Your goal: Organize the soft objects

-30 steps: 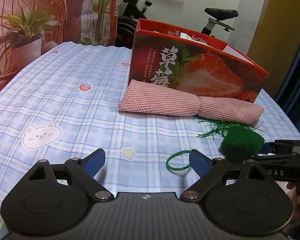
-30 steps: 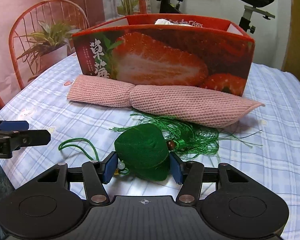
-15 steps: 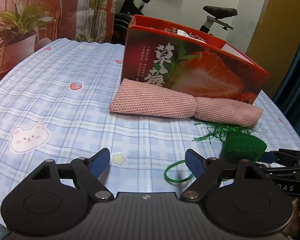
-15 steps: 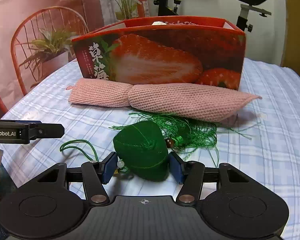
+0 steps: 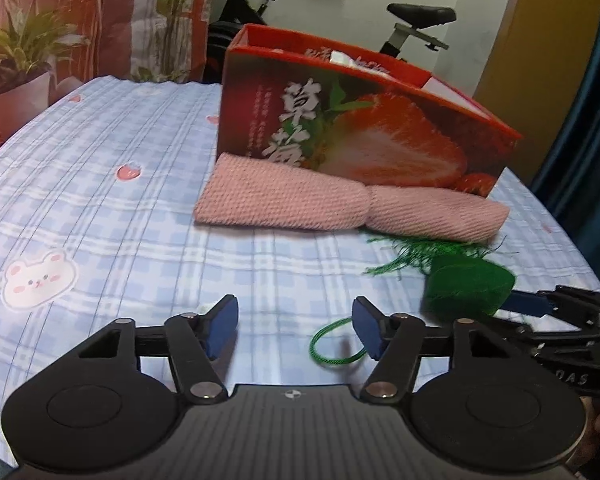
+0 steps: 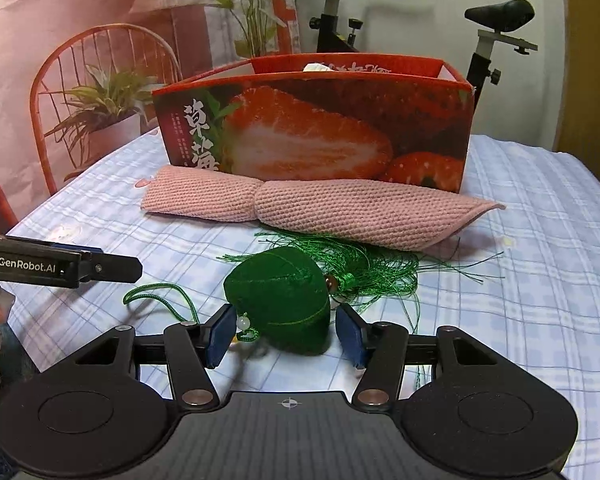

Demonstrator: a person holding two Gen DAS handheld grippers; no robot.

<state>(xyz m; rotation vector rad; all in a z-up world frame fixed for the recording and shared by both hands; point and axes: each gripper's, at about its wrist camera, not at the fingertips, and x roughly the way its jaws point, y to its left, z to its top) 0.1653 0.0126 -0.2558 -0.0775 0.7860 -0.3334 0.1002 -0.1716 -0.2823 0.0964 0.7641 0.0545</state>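
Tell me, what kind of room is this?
Probably a room in someone's home. An exercise bike stands behind the table, a potted plant sits by a red chair, and the tablecloth has little bears and strawberries printed on it.

Green fabric sachet (image 6: 278, 298), leaf-stitched, with bead, hanging loop and green tassel (image 6: 374, 268), lying on the checked tabletop (image 6: 520, 280). Pink knitted cloth (image 6: 320, 210), rolled lengthwise, lies just behind, against an open strawberry-printed red box (image 6: 316, 130).
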